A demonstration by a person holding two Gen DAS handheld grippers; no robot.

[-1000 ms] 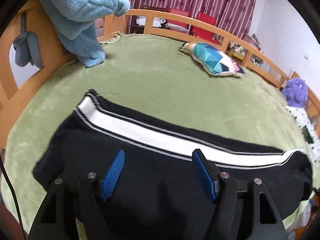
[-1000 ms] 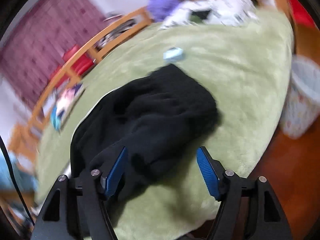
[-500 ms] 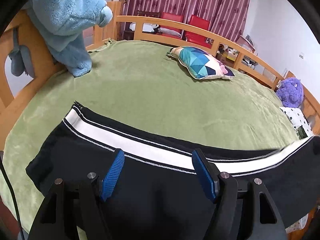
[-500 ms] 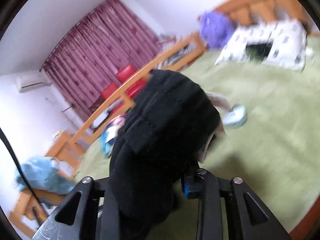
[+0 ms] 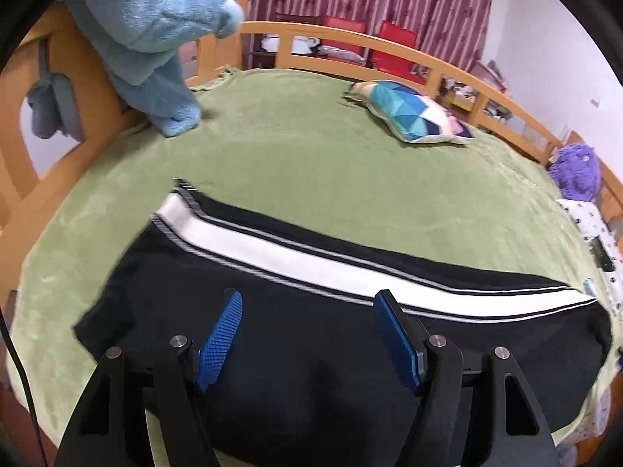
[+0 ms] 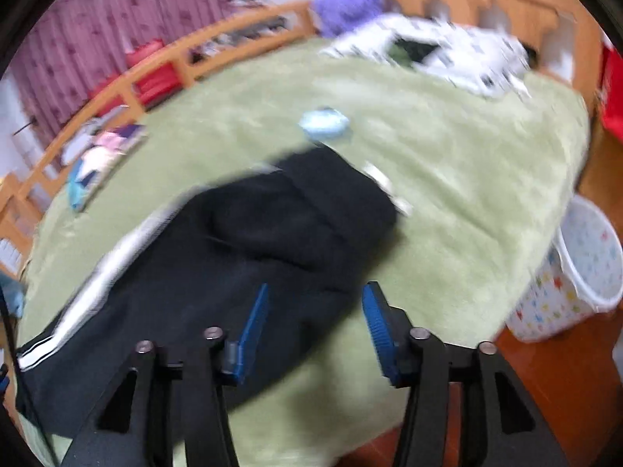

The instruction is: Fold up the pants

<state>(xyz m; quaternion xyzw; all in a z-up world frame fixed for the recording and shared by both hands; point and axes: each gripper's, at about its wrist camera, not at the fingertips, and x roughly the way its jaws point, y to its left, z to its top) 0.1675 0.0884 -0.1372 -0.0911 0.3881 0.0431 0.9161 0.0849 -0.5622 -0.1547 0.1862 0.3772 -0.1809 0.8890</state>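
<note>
The pants (image 5: pixel 350 350) lie on the green blanket (image 5: pixel 311 163) at the near edge of the bed, spread from left to right. Half a second ago the right gripper (image 6: pixel 315 327) held a bunched black end of the garment raised in front of its camera; that end now rests on the blanket, and the gripper fingers stand apart with nothing between them. Judgement: one fold pass appears complete, with the right end laid back over the body of the garment, and the next grasp has not begun.

The fabric is black with a broad white side stripe (image 5: pixel 311 268) edged by thin white lines, running along the far side. In the right wrist view the right end forms a thick rounded hump; motion blur hides the edge alignment.

The left gripper (image 5: pixel 307 334) hovers over the black cloth, fingers wide and empty.

Farther off lie a patterned pillow (image 5: pixel 412 116) and a light-blue plush garment (image 5: pixel 155 39) draped at the far left. A small pale-blue object (image 6: pixel 323 122) lies just beyond the pants. A patterned basket (image 6: pixel 572 272) stands on the floor at right.
</note>
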